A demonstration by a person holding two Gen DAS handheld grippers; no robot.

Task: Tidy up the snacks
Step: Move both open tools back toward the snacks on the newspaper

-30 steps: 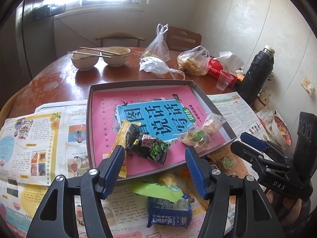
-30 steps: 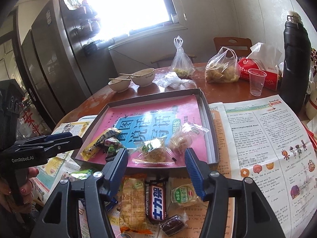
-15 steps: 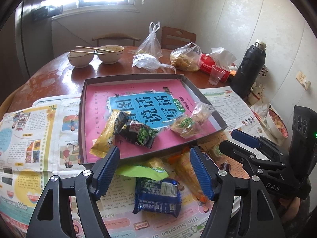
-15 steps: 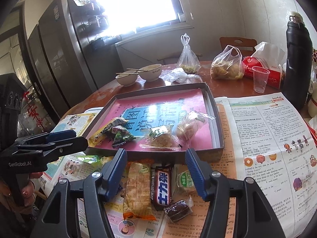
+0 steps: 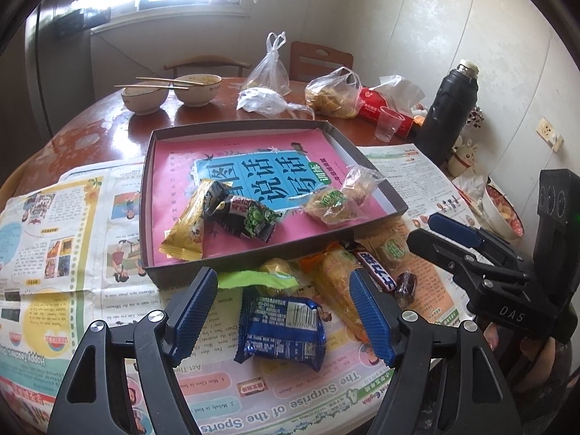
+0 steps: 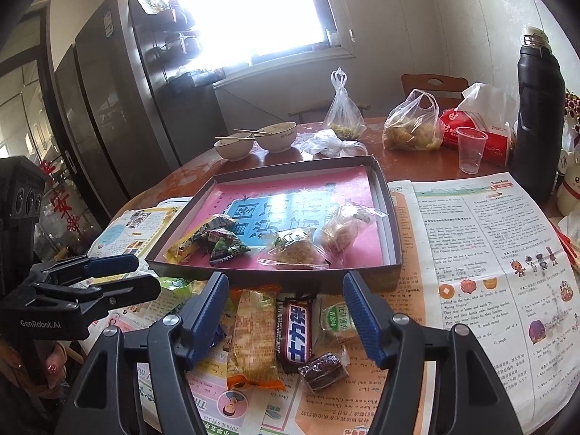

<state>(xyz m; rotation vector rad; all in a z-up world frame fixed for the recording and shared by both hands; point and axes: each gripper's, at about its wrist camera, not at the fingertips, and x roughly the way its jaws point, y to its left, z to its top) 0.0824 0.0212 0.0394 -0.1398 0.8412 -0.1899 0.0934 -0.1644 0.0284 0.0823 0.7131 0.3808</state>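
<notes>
A dark tray (image 5: 380, 195) with a pink lining holds a yellow packet (image 5: 185, 232), a black-green pea packet (image 5: 250, 217) and clear-wrapped pastries (image 5: 330, 203). In front of it, loose snacks lie on newspaper. My left gripper (image 5: 282, 282) hangs over a blue packet (image 5: 282, 330) and a green packet (image 5: 257, 279). Its jaws are opening and touch nothing. My right gripper (image 6: 285, 282) is also opening, empty, above an orange packet (image 6: 253, 337), a chocolate bar (image 6: 294, 330), a green-labelled pastry (image 6: 335, 320) and a small dark cake (image 6: 322, 366). Each gripper shows beside the other: right gripper (image 5: 431, 232), left gripper (image 6: 145, 273).
Newspaper (image 6: 489, 253) covers the near part of the round wooden table. Behind the tray stand two bowls with chopsticks (image 5: 170, 88), plastic bags (image 5: 330, 94), a red tissue pack (image 5: 384, 108), a clear cup (image 5: 389, 123) and a black flask (image 5: 449, 108). A fridge (image 6: 119, 108) stands at left.
Both grippers have drawn back from the tray toward the near table edge, and their jaws stand wider. The loose snacks on the newspaper now lie between and under the fingers.
</notes>
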